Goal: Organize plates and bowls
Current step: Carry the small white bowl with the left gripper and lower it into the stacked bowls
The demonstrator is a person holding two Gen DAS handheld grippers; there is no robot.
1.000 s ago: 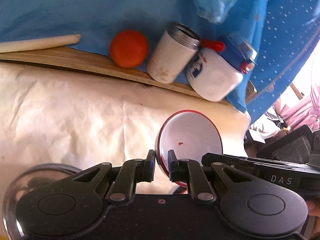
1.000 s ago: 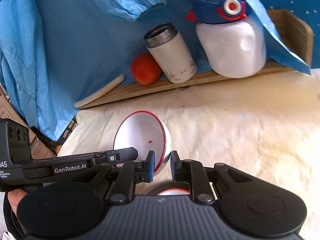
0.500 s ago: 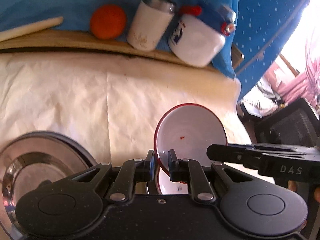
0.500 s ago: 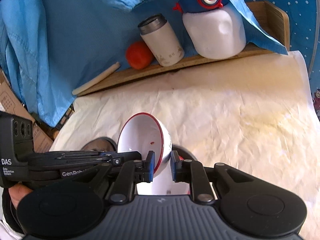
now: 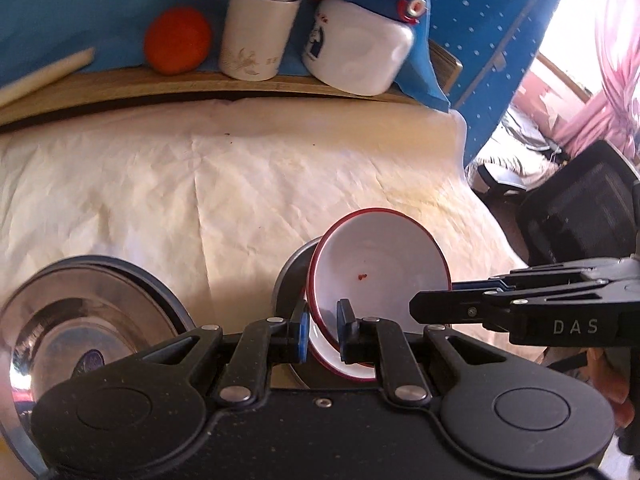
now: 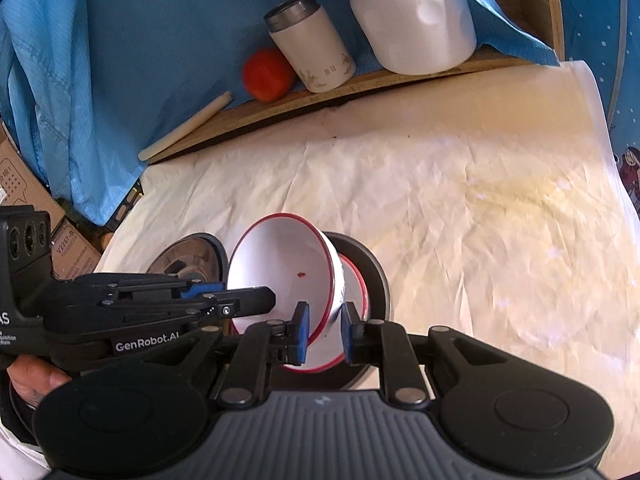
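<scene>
A white bowl with a red rim (image 5: 376, 268) (image 6: 280, 272) is tilted and held by both grippers. My left gripper (image 5: 322, 332) is shut on its left rim; my right gripper (image 6: 322, 330) is shut on its right rim. Under it a second red-rimmed white bowl (image 5: 340, 368) (image 6: 356, 284) sits on a steel plate (image 5: 290, 280) (image 6: 372, 264). A larger steel dish (image 5: 76, 320) (image 6: 188, 256) lies to the left on the cream cloth.
At the back, a wooden board (image 5: 160, 84) carries an orange ball (image 5: 177, 44), a white steel-topped flask (image 5: 258, 36), a white and blue jug (image 5: 360, 48) and a pale stick (image 5: 44, 74). Blue cloth hangs behind. Cardboard boxes (image 6: 28, 200) stand left.
Both grippers have carried the tilted bowl down and toward the second bowl on the steel plate. The plates and the dish have come into view.
</scene>
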